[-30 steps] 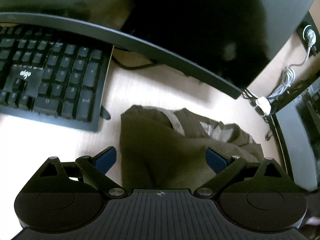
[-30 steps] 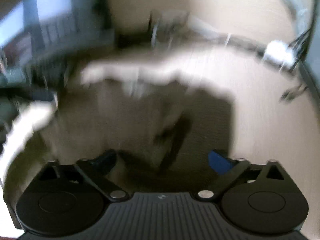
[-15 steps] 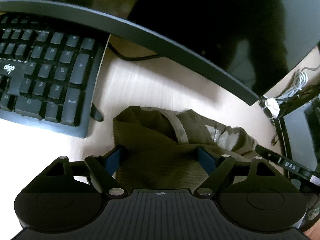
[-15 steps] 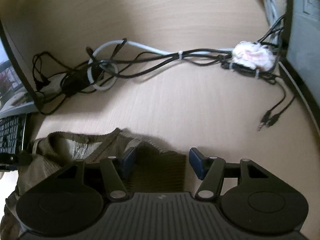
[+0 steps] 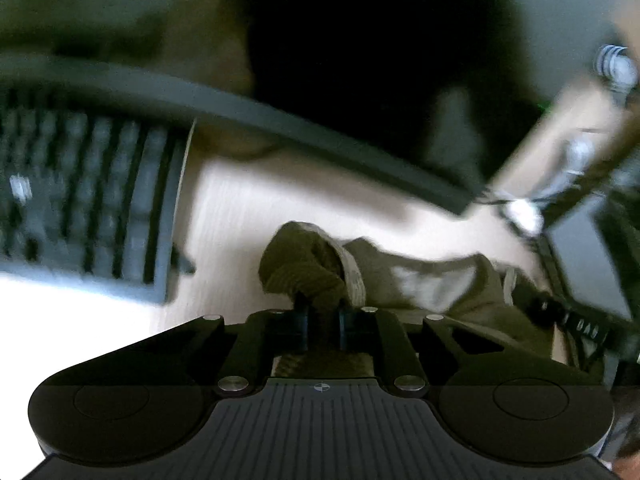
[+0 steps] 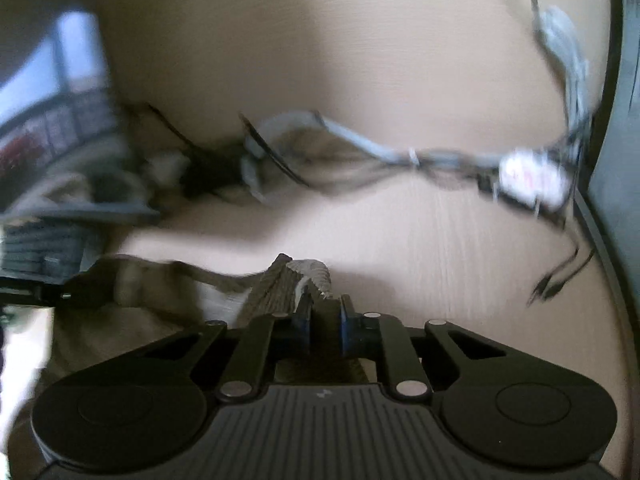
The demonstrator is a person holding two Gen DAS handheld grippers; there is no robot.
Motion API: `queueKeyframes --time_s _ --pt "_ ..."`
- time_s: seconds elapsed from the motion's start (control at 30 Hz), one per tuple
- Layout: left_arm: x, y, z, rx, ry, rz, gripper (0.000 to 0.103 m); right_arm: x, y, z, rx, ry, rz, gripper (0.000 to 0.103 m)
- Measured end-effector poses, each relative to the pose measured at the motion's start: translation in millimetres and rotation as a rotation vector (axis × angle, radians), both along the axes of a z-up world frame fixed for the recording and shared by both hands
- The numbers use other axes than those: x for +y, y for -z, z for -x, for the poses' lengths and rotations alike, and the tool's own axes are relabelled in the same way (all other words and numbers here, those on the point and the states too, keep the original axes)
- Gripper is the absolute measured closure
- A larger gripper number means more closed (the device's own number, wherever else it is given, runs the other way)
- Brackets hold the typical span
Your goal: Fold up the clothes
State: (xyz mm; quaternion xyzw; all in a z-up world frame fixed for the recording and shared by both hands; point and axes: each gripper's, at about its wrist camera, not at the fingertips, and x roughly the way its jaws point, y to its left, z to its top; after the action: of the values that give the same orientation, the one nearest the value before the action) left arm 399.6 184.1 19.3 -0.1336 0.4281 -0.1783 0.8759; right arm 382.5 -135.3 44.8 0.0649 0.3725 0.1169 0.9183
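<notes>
Thing to fold: a dark green garment (image 5: 436,280) with a ribbed knit and a pale band along one edge. It lies bunched on the light wood desk (image 5: 248,200), between the keyboard (image 5: 88,208) and the tangle of cables (image 6: 400,156).

Left claw (image 5: 323,322): pinched tight on a fold of the green cloth. The cloth puffs up in a lump just past the tips.

Right claw (image 6: 325,320): also pinched tight, on the ribbed edge with the pale band, at the other end of the garment.

Which way it lies: the garment stretches sideways between the two claws. From the left claw it runs off to the right. From the right claw it runs off to the left. Each claw has its own end, so neither one is nearer.

What comes next, I think: both ends need to rise together so the cloth hangs straight and can be laid flat.

Watch out: the monitor (image 5: 320,132) and keyboard are close by. The pictures are blurry.
</notes>
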Motion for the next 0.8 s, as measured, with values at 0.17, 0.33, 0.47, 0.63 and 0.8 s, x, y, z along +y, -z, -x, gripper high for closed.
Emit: queueKeyframes --time_s 0.17,0.33,0.47,0.63,0.8 --pt "16.0 -54.1 89.7 -0.184 0.176 -0.009 0.091 10.0 -50.2 110.4 -0.089 -0.091 0.062 0.091" --pt "44.2 -24.3 156.6 -0.087 0.303 0.013 0.077 24.7 5.8 196.7 0.103 -0.041 0.187 0.092" --pt "78.7 2.6 182.5 0.029 0.375 0.086 0.053 14.3 39.9 238.6 0.221 0.091 0.193 0.091" --pt "122.7 3.0 179.2 0.111 0.343 0.350 0.008 -10.2 18.4 262.1 0.165 0.201 0.055 0.051" --pt "119.2 18.8 154.6 0.246 0.252 0.547 0.008 -18.3 6.7 236.4 0.082 0.260 -0.130 0.036"
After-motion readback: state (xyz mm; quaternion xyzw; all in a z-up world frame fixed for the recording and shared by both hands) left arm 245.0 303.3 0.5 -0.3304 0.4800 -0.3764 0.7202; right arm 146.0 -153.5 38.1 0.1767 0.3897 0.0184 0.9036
